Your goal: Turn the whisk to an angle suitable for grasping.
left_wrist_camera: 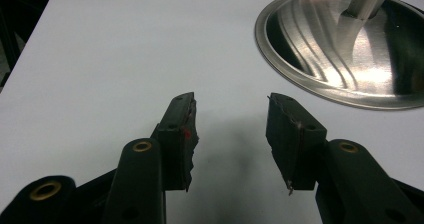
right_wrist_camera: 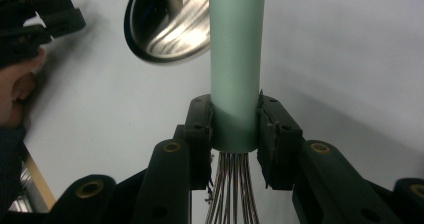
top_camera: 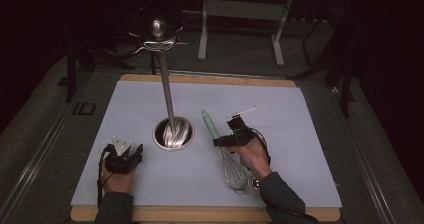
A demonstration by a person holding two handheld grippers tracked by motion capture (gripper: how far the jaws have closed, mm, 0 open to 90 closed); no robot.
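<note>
I'm clamping my right gripper (right_wrist_camera: 234, 129) on the whisk (right_wrist_camera: 235, 74) handle's lower end, just right of the steel stand base (top_camera: 173, 133); wires cut off below. Left gripper (left_wrist_camera: 231, 129) is gaping wide, empty, left of the base.

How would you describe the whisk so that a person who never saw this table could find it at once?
Start from the tall shiny metal stand with the round base in the middle of the white table mat. Just to its right lies the wire whisk with the pale green cylindrical handle, clamped at the handle's lower end by the right hand-held gripper. Nothing else there is green.
</note>
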